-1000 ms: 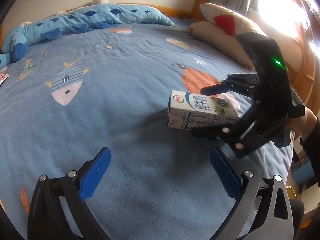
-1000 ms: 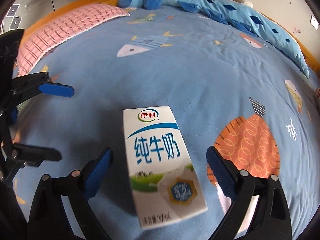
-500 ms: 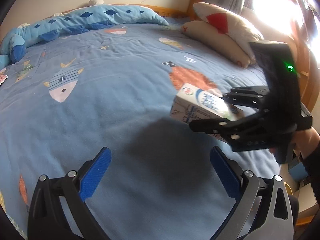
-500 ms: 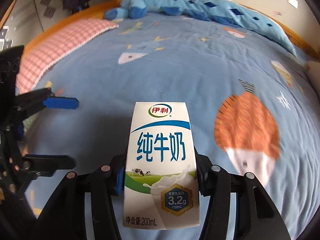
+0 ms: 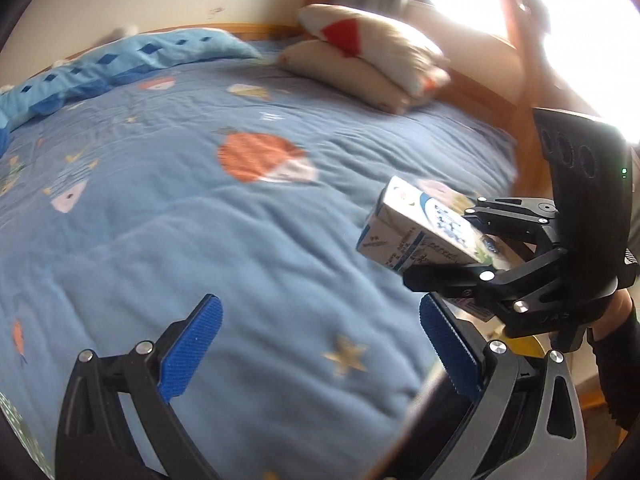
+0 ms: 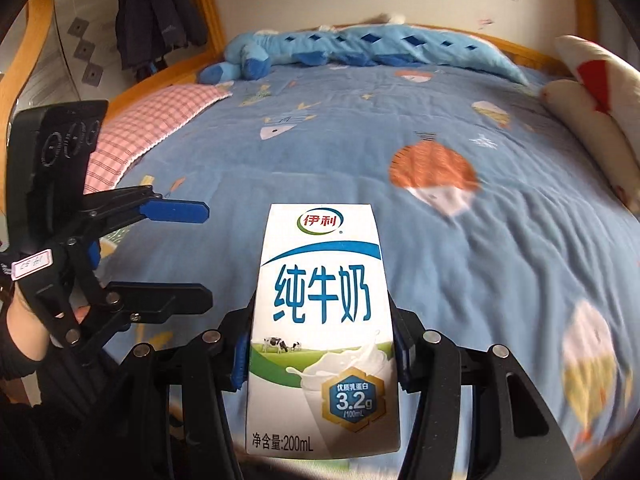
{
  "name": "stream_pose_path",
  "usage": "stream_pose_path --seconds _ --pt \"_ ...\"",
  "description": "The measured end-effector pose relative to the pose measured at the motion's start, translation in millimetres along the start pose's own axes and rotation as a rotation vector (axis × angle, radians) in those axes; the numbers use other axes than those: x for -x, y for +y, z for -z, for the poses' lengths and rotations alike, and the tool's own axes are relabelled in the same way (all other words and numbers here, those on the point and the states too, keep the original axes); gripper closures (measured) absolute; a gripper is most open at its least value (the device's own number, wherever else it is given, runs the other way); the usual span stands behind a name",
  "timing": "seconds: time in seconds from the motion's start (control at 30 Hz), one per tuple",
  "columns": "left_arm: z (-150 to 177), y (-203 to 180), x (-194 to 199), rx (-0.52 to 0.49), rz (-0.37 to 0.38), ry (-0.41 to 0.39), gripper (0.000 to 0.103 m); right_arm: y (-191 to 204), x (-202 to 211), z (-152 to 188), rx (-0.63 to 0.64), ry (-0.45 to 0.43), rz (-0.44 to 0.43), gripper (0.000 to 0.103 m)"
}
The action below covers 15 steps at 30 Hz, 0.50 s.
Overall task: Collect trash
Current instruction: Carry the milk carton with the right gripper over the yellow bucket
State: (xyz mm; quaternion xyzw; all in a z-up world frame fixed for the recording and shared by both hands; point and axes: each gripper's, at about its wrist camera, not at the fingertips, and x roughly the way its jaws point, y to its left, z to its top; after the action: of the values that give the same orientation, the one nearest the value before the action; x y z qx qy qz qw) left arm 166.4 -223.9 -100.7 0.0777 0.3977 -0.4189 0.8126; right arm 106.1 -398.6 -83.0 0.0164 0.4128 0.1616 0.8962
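Observation:
A white and blue milk carton (image 6: 322,320) is clamped between the blue pads of my right gripper (image 6: 320,356), lifted above the bed. In the left wrist view the carton (image 5: 416,232) shows at the right, tilted, held in the right gripper (image 5: 472,240) near the bed's edge. My left gripper (image 5: 320,344) is open and empty, low over the blue bedspread; it also shows in the right wrist view (image 6: 196,252) at the left, jaws apart.
The blue bedspread (image 5: 200,220) has fish and star prints. Beige pillows (image 5: 368,64) lie by the bright window. A blue plush toy (image 6: 340,46) lies along the headboard. A pink checked pillow (image 6: 148,128) is at the left. Dark clothes (image 6: 156,12) hang on the wall.
My right gripper shut on the milk carton, lifted it off the bed and carried it back toward the bed's edge. My left gripper stayed open and drew back with it.

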Motion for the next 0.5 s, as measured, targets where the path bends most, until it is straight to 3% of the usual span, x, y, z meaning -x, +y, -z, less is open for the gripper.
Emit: stream_pose_path --seconds 0.33,0.5 --pt "27 -114 5 -0.148 0.164 0.009 0.004 -2 125 117 -0.246 -0.112 0.230 0.051" --pt "47 -182 -3 -0.239 0.261 0.044 0.004 0 162 176 -0.345 -0.130 0.302 0.051"
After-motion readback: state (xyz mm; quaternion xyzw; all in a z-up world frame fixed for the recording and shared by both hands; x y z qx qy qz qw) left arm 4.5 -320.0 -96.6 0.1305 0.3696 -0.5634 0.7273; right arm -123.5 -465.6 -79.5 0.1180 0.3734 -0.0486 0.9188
